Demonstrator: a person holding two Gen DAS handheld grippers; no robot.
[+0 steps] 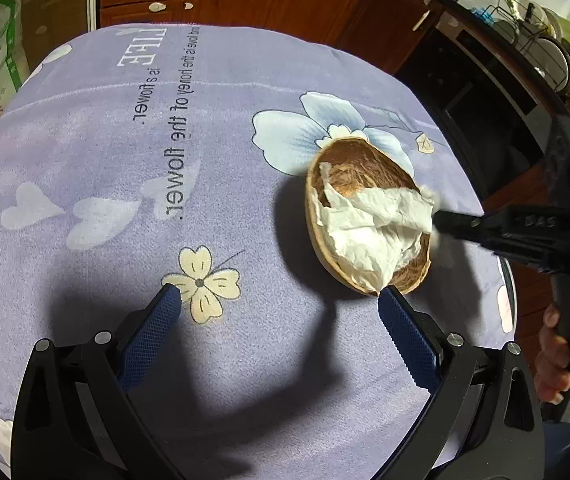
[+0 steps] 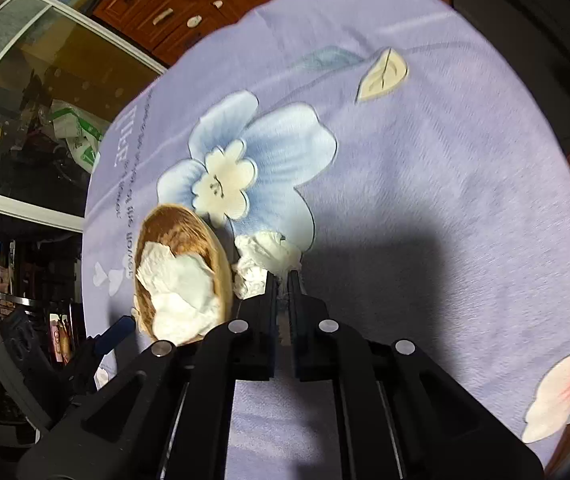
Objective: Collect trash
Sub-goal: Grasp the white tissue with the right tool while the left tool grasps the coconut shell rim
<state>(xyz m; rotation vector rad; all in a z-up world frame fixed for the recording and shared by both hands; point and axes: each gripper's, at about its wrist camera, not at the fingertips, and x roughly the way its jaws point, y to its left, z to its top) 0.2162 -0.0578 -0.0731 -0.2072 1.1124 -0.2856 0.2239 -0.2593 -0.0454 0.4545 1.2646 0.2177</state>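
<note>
Kitchen table under a lilac flower-printed cloth (image 1: 97, 152): oval brown wooden bowl (image 1: 359, 160) already loaded with a crumpled white paper towel (image 1: 369, 232). Right gripper (image 2: 283, 274) pinched narrow on a second crumpled white tissue wad (image 2: 263, 258), just beside the bowl's rim, apparently not yet inside. Left gripper (image 1: 281, 296) spread wide, empty, near the bowl's near edge. Best handled, by judgement: lift the wad clear above the rim, release over the middle, avoid nudging the light bowl; steady with the left if needed.
</note>
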